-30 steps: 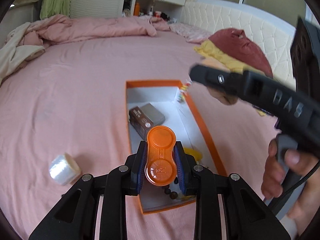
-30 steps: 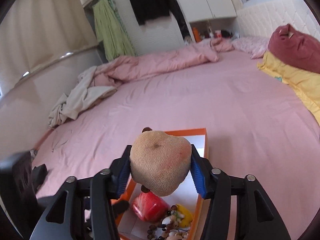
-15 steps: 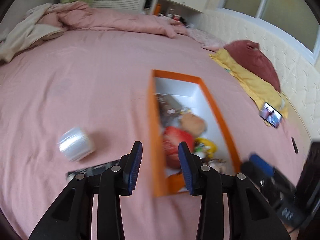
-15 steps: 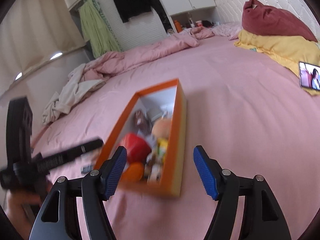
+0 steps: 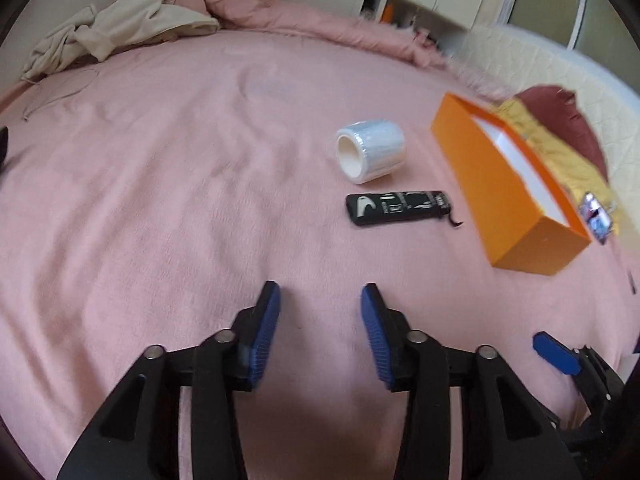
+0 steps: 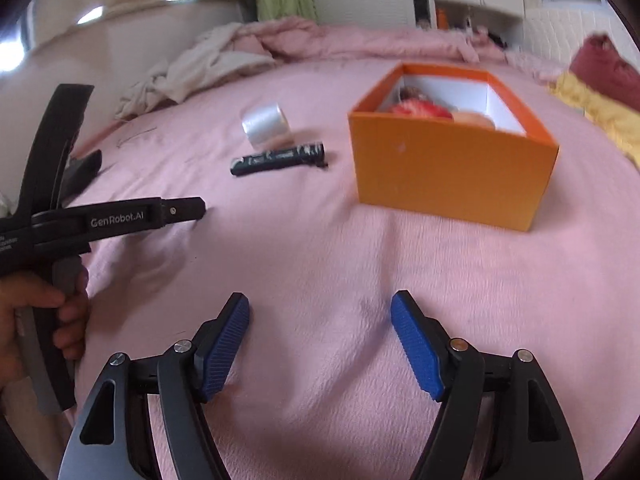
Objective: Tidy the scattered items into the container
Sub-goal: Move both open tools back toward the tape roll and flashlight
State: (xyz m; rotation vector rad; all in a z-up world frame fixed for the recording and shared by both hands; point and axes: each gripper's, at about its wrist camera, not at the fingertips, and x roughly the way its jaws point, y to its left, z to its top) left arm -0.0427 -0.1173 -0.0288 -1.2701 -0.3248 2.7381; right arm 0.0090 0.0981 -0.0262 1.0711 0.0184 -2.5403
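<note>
An orange box [image 5: 516,216] [image 6: 452,168] with a white inside stands on the pink bed; a red item [image 6: 416,110] and a tan one show inside it in the right wrist view. Left of the box lie a clear tape roll [image 5: 370,150] [image 6: 266,122] and a flat black pack with white print [image 5: 400,207] [image 6: 280,158]. My left gripper [image 5: 320,304] hangs over bare bedding short of the pack, its jaws opening with nothing between them. My right gripper [image 6: 320,316] is also empty and opening, near the box's front wall.
Pink bedding [image 5: 160,184] covers the bed, with a rumpled duvet and beige cloth [image 5: 120,28] at the far side. Maroon and yellow pillows [image 5: 560,120] and a phone [image 5: 598,218] lie past the box. A hand [image 6: 44,320] holds the left gripper's handle.
A second ago the left gripper held an orange item and the right a tan plush over the box. Both are now empty and wider open, pulled back from the box and lower over the bed.
</note>
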